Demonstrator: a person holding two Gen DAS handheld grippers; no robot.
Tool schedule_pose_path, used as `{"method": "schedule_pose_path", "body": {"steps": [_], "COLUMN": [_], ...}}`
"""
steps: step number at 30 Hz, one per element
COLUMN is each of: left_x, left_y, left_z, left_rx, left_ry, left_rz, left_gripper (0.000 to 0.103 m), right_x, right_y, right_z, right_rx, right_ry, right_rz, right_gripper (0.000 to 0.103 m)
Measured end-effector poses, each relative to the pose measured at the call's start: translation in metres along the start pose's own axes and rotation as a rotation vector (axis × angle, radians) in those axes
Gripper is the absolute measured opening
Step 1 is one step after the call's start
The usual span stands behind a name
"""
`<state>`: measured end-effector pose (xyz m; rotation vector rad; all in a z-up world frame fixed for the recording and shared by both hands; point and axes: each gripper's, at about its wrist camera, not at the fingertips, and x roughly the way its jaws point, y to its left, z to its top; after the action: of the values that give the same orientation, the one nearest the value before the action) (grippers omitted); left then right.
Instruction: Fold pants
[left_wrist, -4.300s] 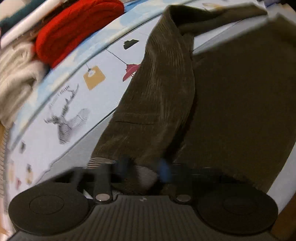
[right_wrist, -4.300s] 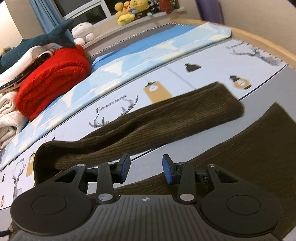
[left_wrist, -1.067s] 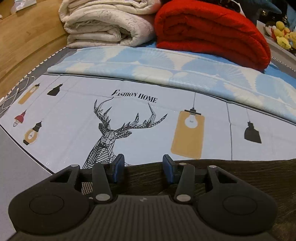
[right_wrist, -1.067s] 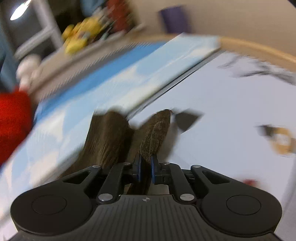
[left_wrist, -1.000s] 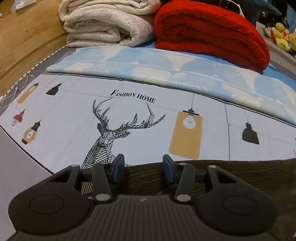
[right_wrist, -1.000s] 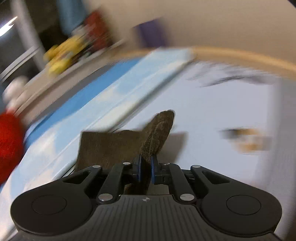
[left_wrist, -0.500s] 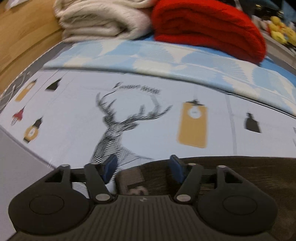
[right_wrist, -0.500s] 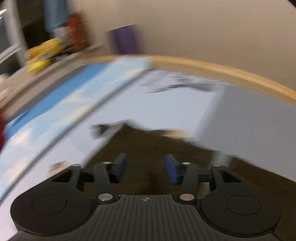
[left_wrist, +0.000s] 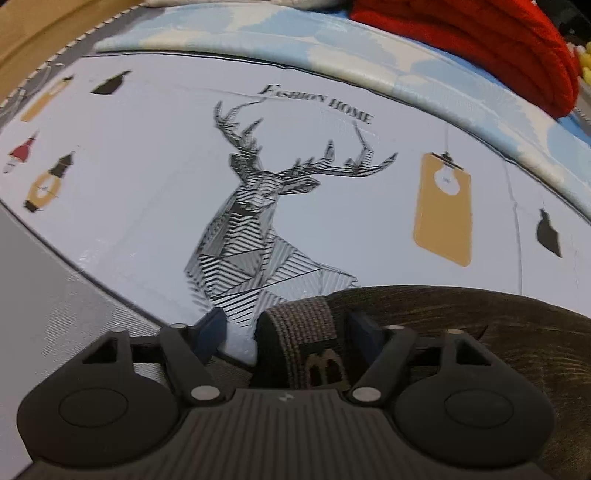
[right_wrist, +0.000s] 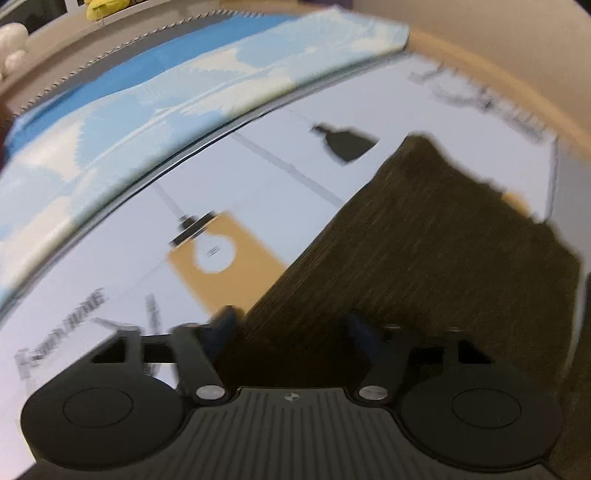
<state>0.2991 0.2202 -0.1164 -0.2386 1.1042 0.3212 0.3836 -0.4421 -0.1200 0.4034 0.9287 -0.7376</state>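
Dark olive-brown corduroy pants (left_wrist: 461, 325) lie on the printed bed sheet (left_wrist: 147, 177). In the left wrist view my left gripper (left_wrist: 286, 326) is open, its jaws on either side of the pants' striped waistband (left_wrist: 301, 325), not touching it. In the right wrist view my right gripper (right_wrist: 291, 328) is open and empty just above the flat, folded leg end of the pants (right_wrist: 436, 240). This view is motion-blurred.
A red folded blanket (left_wrist: 480, 33) lies at the back right of the left wrist view. A light blue patterned cover (right_wrist: 166, 96) runs along the far side. The wooden bed frame (right_wrist: 498, 74) curves beyond the sheet's edge. A deer print (left_wrist: 266, 221) marks the sheet.
My right gripper has opened and let go of the pant leg, which now lies flat. My left gripper has opened wider and shifted left, baring the waistband.
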Motion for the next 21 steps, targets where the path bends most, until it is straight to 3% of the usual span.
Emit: {"method": "schedule_pose_path", "body": {"steps": [1,2,4,7,9,11,15,21], "left_x": [-0.001,-0.004,-0.015,-0.038,-0.046,-0.046,-0.059,-0.078], "left_y": [-0.001,-0.002,-0.007,-0.014,-0.021,-0.023,-0.022,-0.016], "left_z": [0.001,0.002,0.002,0.002,0.001,0.002,0.002,0.004], "left_rx": [0.001,0.018,0.044,0.062,0.076,0.05,0.026,-0.03], "left_ry": [-0.014,-0.039,-0.132,-0.311,-0.395,-0.388,-0.387,-0.34], "left_rz": [-0.031,-0.032,-0.067,-0.105,-0.069,-0.055,-0.076,-0.103], "left_gripper": [0.049,0.043,0.041,0.041,0.043,0.05,0.054,0.054], "right_x": [0.0,0.0,-0.016,-0.038,-0.033,-0.027,-0.052,-0.091], "right_y": [0.0,0.002,-0.005,-0.016,-0.021,-0.033,-0.077,-0.143], "right_z": [0.0,0.0,0.002,0.011,0.017,0.023,0.021,-0.002], "right_rx": [0.002,-0.003,0.092,0.205,0.206,0.218,0.185,0.102], "right_ry": [-0.021,-0.044,-0.127,-0.303,-0.29,-0.22,-0.233,-0.22], "right_rz": [-0.01,-0.02,-0.019,0.135,0.254,0.308,0.326,0.305], "right_gripper": [0.028,0.008,0.007,0.007,0.009,0.016,0.036,0.038]}}
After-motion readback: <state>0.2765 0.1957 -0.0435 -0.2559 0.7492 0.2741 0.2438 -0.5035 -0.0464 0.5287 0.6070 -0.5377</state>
